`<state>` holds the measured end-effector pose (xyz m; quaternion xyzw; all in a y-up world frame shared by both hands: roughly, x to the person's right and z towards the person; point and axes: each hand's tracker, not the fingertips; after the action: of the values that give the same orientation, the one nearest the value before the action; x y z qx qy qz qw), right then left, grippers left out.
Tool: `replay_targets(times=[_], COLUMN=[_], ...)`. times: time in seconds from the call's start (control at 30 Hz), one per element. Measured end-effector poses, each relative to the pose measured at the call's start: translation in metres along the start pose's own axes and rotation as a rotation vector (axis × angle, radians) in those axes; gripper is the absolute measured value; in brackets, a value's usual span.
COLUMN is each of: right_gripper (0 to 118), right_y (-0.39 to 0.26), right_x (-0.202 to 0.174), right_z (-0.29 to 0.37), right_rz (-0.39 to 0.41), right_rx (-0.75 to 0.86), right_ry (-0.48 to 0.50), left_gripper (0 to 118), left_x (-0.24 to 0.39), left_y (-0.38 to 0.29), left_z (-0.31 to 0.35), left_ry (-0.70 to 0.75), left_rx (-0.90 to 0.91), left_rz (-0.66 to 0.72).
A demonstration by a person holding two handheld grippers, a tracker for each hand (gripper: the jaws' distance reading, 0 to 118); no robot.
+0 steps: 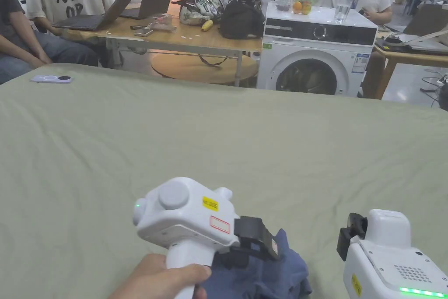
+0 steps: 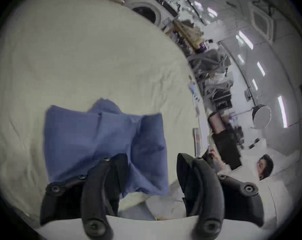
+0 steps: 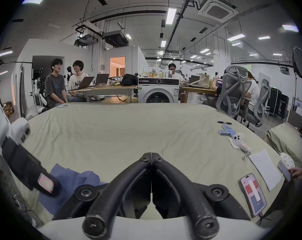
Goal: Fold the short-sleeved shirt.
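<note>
I'd lower my left gripper (image 2: 152,171), jaws spread, onto the shirt (image 2: 101,143) just ahead of and beneath it and pinch one edge only. My right gripper (image 3: 151,157), pressed together on nothing, waits beside. The blue shirt lies bunched, partly folded, on the green sheet (image 1: 218,138).
</note>
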<state>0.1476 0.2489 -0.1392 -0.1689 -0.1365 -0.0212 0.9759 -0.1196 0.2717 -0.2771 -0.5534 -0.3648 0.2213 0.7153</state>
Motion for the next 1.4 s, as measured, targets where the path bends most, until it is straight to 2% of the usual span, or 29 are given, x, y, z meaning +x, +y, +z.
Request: replay_targets(times=[0.03,0.1,0.13,0.27,0.47,0.63,0.73,0.9,1.0,1.2,1.4], right_gripper=[0,0,0,0,0,0,0,0,0,0,0], right_y=[0.000,0.000,0.000,0.001,0.000,-0.001,-0.001,0.009,0.021,0.042,0.051], right_x=[0.000,-0.001,-0.001,-0.001,0.002,0.004,0.002,-0.012,-0.024,-0.050,-0.067], right_z=[0.000,0.001,0.001,0.001,0.003,0.004,0.002,-0.006,-0.010,-0.007,-0.001], right_rz=[0.000,0.000,-0.002,-0.005,0.002,0.015,0.005,-0.020,-0.028,-0.033,-0.025], right_rx=[0.000,0.001,0.001,0.004,-0.003,-0.010,-0.011,0.022,0.057,0.155,0.228], right_ry=[0.002,0.001,0.004,0.006,-0.003,-0.008,-0.002,0.020,0.035,0.059,0.074], left_gripper=[44,14,6,5,0,0,0,0,0,0,0], left_x=[-0.002,-0.006,-0.009,-0.022,-0.037,-0.032,-0.019,0.003,0.002,-0.023,-0.041], left_y=[-0.001,0.004,0.005,0.006,-0.009,-0.012,-0.010,-0.018,-0.031,-0.054,-0.078], left_z=[0.006,0.002,-0.003,-0.060,-0.127,-0.120,-0.100,-0.020,0.030,0.096,0.124], left_ry=[0.011,0.041,0.037,-0.107,-0.089,-0.082,-0.028,0.180,0.323,0.572,0.681], left_rx=[0.037,0.070,0.056,-0.081,-0.132,-0.106,-0.076,0.241,0.508,0.959,1.218], left_rz=[0.000,-0.011,-0.004,0.023,0.056,0.015,-0.067,-0.356,-0.441,-0.495,-0.507])
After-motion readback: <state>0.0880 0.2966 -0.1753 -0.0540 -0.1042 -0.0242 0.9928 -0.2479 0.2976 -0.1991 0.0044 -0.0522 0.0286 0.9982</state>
